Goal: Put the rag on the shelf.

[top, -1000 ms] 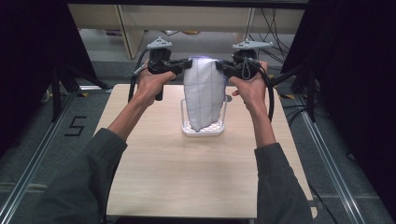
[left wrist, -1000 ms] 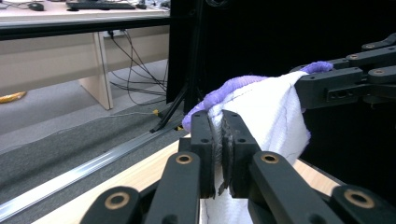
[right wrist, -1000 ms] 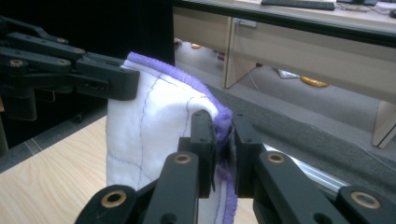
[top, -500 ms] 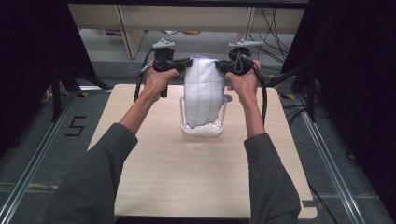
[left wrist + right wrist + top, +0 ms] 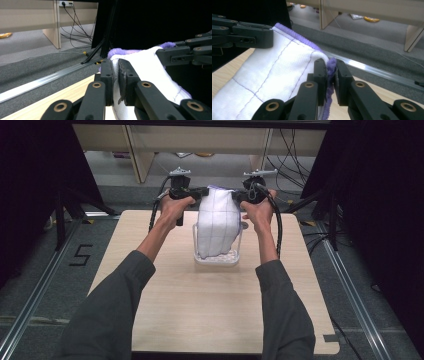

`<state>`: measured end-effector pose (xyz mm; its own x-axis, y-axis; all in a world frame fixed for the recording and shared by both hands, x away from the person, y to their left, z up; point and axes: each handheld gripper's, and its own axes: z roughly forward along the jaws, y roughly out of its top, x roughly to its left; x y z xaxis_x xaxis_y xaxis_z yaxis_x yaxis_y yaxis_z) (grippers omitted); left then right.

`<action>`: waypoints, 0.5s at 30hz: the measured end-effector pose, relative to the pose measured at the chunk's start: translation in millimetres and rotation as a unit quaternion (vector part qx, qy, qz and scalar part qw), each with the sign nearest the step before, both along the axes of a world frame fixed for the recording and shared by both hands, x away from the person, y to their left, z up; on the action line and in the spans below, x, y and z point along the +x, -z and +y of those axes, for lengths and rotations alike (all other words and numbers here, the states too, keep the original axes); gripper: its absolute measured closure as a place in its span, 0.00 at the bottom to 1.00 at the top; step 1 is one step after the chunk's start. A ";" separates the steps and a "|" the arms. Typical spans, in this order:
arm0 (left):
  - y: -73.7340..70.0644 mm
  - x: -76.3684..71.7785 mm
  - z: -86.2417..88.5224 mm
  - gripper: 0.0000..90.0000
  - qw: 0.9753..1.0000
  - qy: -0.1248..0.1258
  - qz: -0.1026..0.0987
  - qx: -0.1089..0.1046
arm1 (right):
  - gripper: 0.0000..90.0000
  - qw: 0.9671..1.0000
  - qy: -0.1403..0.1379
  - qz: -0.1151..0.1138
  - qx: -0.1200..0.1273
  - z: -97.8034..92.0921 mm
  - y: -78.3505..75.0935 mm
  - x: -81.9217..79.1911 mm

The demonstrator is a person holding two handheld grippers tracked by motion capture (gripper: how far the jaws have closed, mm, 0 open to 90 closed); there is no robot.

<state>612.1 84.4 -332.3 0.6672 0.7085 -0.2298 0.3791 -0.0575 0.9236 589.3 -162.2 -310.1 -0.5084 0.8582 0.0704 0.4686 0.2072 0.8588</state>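
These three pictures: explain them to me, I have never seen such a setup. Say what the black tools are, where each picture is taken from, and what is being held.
No robot arm is at work here: a person holds a black hand-held gripper in each hand, the left gripper and the right gripper. The high view comes from a fixed camera above the light wooden table, with the person's forearms coming in from the bottom. The other two pictures come from small cameras riding on each gripper, looking along its own fingers.

On the table stands a clear plastic basket. Above it hangs a white quilted cloth with purple stitching and a purple edge, its lower end reaching down into the basket. Each gripper is shut on one upper corner of the cloth, so it is held spread between them.
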 end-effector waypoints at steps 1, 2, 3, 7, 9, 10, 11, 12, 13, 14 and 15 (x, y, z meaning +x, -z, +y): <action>2.8 1.2 0.0 0.91 1.000 -0.002 0.005 0.004 | 0.91 1.000 -0.002 0.005 -0.004 0.6 2.2 2.0; 6.2 2.7 -0.1 0.91 1.000 -0.001 0.009 0.004 | 0.91 1.000 -0.005 0.006 -0.009 1.0 4.6 4.0; 9.2 3.8 0.6 0.91 1.000 -0.001 0.010 0.005 | 0.91 1.000 0.004 0.015 -0.005 3.0 6.8 4.2; 21.6 5.8 2.5 0.92 1.000 0.001 0.025 0.013 | 0.90 0.999 -0.003 0.033 -0.019 4.4 14.8 10.1; 25.7 5.8 3.0 0.92 0.999 0.004 0.034 0.024 | 0.90 0.998 -0.003 0.049 -0.025 5.9 18.6 12.0; 27.6 5.6 3.0 0.93 0.999 0.004 0.036 0.023 | 0.90 0.998 0.000 0.060 -0.025 7.3 20.0 12.1; 28.6 5.3 3.6 0.93 0.999 0.006 0.041 0.025 | 0.90 0.998 -0.003 0.063 -0.025 8.1 22.4 13.4; 30.2 4.8 3.9 0.93 0.999 0.007 0.040 0.028 | 0.90 0.997 -0.004 0.065 -0.032 7.7 24.2 15.0; 31.2 4.3 4.6 0.93 0.999 0.007 0.041 0.031 | 0.89 0.997 -0.006 0.062 -0.038 8.1 26.4 16.5; 32.0 3.8 5.4 0.93 0.999 0.008 0.043 0.032 | 0.89 0.997 -0.005 0.075 -0.034 9.0 27.4 16.4; 32.9 3.3 6.3 0.93 0.998 0.009 0.045 0.031 | 0.87 0.996 -0.007 0.079 -0.036 9.8 28.4 16.8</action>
<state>615.4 90.8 -365.2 0.6578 0.7120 -0.2455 0.4593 -0.1209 0.8800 606.1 -152.4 -338.5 -0.5079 0.8568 0.0889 0.5929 0.2728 0.7577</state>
